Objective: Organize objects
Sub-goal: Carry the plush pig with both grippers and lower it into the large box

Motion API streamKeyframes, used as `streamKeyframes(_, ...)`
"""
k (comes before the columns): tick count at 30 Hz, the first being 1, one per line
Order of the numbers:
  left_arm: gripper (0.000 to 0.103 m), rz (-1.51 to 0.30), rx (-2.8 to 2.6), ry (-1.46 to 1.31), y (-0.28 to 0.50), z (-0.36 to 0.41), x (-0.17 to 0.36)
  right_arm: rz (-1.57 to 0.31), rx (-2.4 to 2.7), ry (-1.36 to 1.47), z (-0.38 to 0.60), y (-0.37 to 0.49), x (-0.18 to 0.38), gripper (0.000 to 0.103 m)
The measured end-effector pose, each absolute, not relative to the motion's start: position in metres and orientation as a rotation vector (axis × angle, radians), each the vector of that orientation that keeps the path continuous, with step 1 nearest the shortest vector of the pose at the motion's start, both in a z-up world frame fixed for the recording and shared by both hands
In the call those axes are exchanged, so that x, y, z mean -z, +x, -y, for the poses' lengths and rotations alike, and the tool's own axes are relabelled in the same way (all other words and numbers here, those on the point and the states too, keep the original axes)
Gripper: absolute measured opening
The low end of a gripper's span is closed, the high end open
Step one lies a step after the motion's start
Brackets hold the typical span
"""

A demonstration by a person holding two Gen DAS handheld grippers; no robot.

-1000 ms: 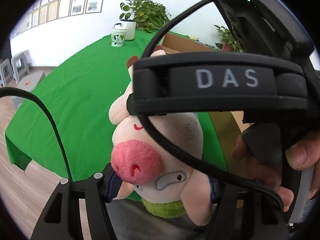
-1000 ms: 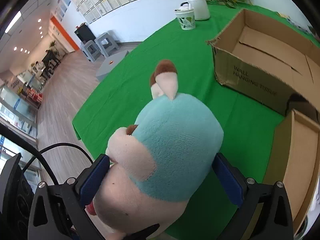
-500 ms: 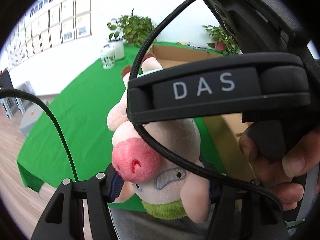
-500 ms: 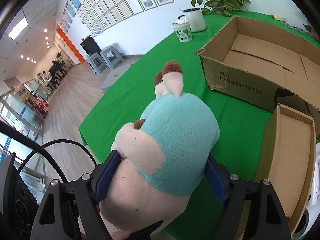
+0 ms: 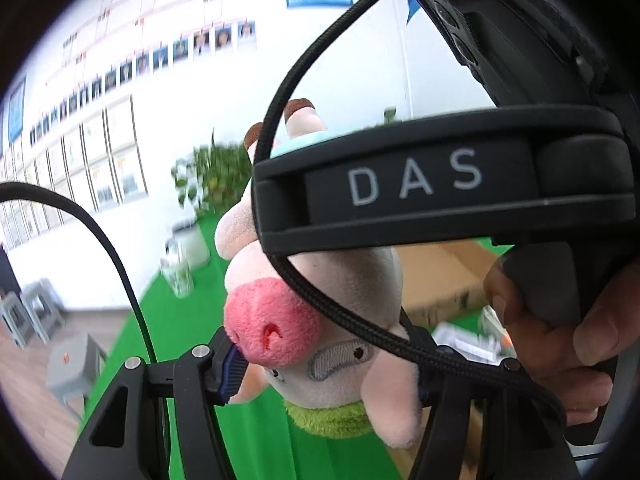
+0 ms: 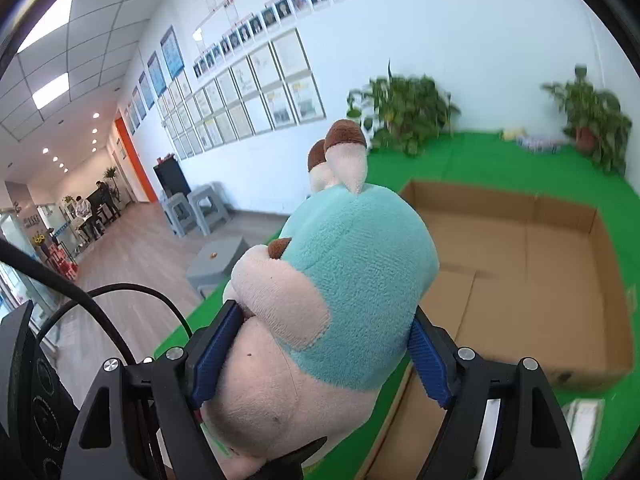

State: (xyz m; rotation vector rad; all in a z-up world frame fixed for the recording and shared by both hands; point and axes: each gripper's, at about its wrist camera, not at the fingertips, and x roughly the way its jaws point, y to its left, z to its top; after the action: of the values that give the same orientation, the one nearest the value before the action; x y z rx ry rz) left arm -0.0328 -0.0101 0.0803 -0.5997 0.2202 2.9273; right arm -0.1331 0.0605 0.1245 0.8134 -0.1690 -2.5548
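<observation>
Both grippers, left (image 5: pixel 324 364) and right (image 6: pixel 316 356), jaws clamped on the pink-and-teal plush pig (image 6: pixel 344 288), have risen above the green cloth-covered surface (image 6: pixel 500 160) since earlier.

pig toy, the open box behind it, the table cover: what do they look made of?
Pig toy: soft plush, fuzzy pile, stitched seams; teal and pink.
Box: brown corrugated cardboard by its look, matte, with creased flaps.
Table cover: green cloth, probably felt; matte, no sheen. Weave too blurred to tell.
</observation>
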Motion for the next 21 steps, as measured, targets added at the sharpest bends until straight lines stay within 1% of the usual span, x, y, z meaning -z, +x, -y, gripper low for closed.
streamKeyframes(5, 0.062, -0.259, -2.948, -0.548, -0.067, 0.012, -0.106, 0.148, 2.55, 0.738, -0.065, -0.16, -0.165, 0.077)
streamKeyframes(10, 0.062, -0.278, -2.982, -0.555, -0.094, 0.023, -0.115, 0.144, 2.519, 0.742, -0.061, -0.188, -0.192, 0.076)
streamKeyframes(12, 0.062, -0.281, -2.993, -0.578, -0.105, 0.027, -0.112, 0.144, 2.5, 0.748, -0.05, -0.215, -0.195, 0.076)
streamKeyframes(15, 0.062, -0.276, -2.989, -0.644, -0.135, 0.034, -0.103, 0.168, 2.47, 0.782, -0.035, -0.262, -0.183, 0.076)
streamKeyframes(18, 0.062, -0.287, -2.974, -0.741, -0.158, 0.037, -0.085, 0.216, 2.428, 0.845, -0.029, -0.306, -0.148, 0.075)
streamKeyframes(21, 0.062, -0.313, -2.959, -0.816, -0.178, 0.037, -0.066, 0.253, 2.391, 0.905, -0.029, -0.333, -0.111, 0.075)
